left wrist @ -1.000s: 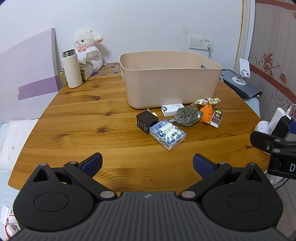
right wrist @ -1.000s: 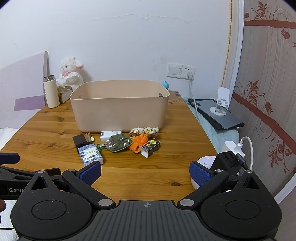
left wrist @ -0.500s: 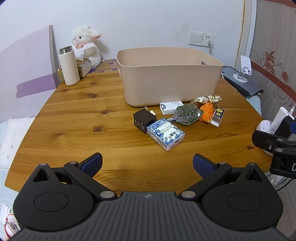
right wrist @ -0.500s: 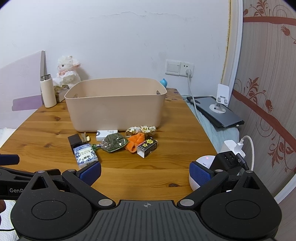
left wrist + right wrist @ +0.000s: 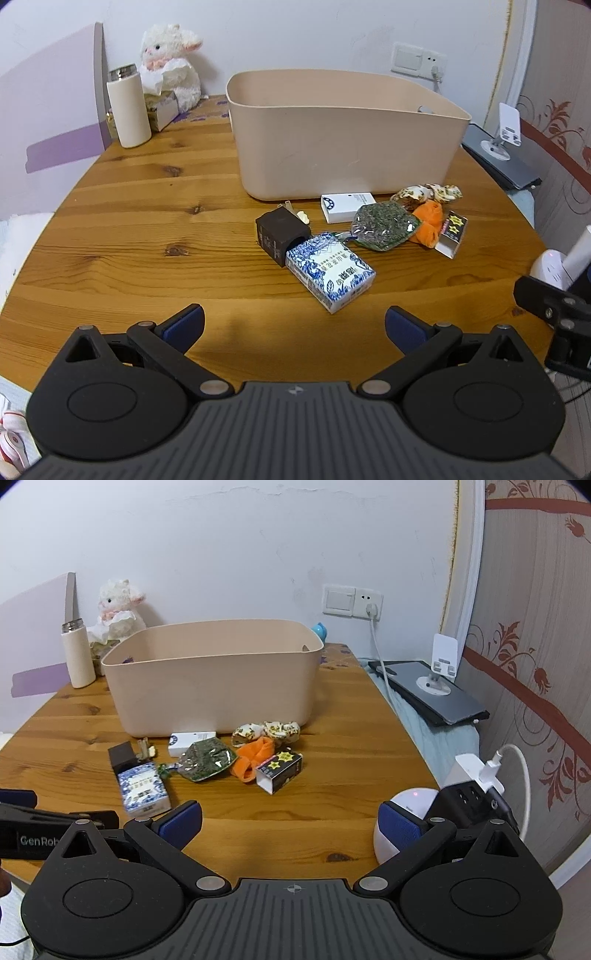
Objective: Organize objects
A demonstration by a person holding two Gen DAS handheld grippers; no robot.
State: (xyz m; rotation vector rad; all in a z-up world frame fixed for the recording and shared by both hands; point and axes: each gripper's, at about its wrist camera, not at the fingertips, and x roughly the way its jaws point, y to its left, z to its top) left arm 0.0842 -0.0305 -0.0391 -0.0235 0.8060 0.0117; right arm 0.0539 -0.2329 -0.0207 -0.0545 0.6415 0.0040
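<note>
A beige bin [image 5: 343, 144] [image 5: 218, 686] stands on the round wooden table [image 5: 147, 221]. In front of it lie a dark brown box [image 5: 280, 234], a blue-and-white patterned box [image 5: 330, 275] [image 5: 143, 788], a white box [image 5: 347, 206], a green herb packet [image 5: 384, 225] [image 5: 207, 760], an orange cloth [image 5: 428, 223] [image 5: 253, 757], a patterned cloth [image 5: 428, 192] and a black star box [image 5: 452, 234] [image 5: 280, 771]. My left gripper [image 5: 293, 325] is open and empty, just short of the blue-and-white box. My right gripper [image 5: 290, 821] is open and empty, short of the star box.
A white thermos [image 5: 129, 107], a plush lamb [image 5: 170, 66] and a tissue box [image 5: 162, 107] stand at the back left. A white round device [image 5: 406, 823] with a charger sits at the table's right edge. A laptop with a phone stand [image 5: 432, 690] lies off to the right.
Both grippers have moved forward towards the pile of objects, which now looks closer. Both stay open and empty.
</note>
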